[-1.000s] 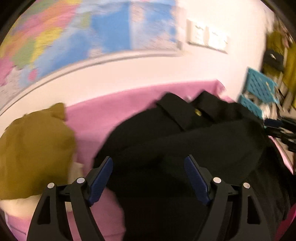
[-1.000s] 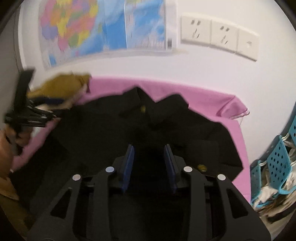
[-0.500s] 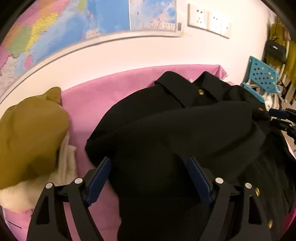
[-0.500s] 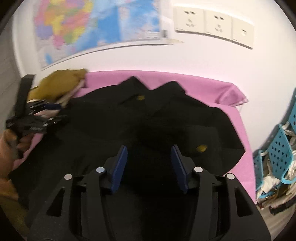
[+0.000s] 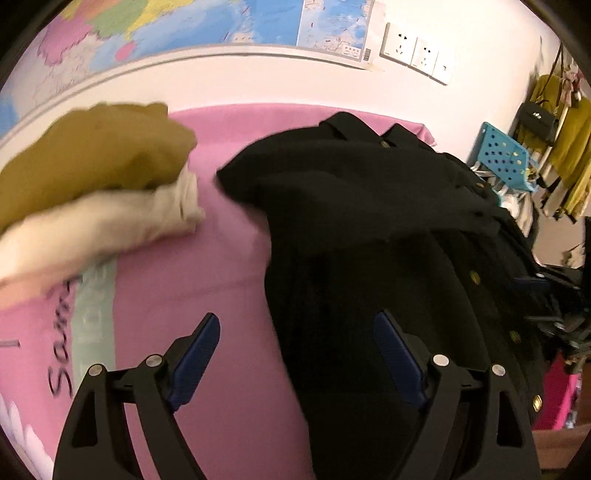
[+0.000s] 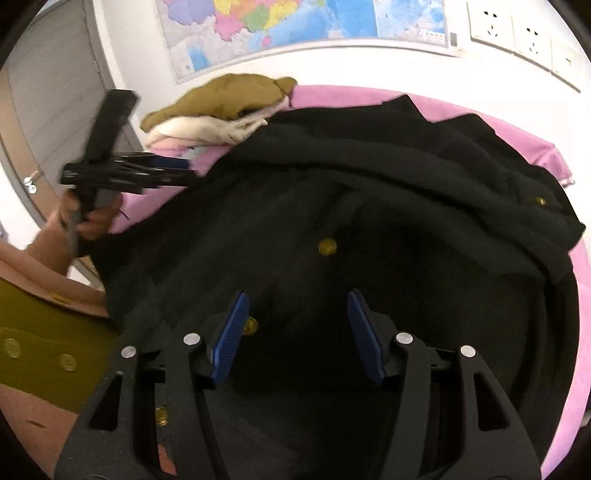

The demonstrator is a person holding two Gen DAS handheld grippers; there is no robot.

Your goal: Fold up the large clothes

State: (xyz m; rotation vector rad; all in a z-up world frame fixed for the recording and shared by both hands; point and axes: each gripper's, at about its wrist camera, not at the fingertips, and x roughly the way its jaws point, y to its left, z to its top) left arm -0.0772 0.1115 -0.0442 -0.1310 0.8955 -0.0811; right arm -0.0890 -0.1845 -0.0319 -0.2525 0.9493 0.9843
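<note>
Both grippers shifted left | right gripper [image 6: 297,332] jaws just opening, empty | left gripper [image 5: 295,354] released | one black coat [image 6: 369,206] | two folded garments [image 5: 96,192]

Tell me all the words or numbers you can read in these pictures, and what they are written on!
"Sam": dark handwritten letters, partly blurred and cut off, on the pink cloth near the pale green stripe.
Wall map: its labels are too small and blurred to read.
Wall sockets: no readable print.
Gold buttons on the black coat: no readable marks.
</note>
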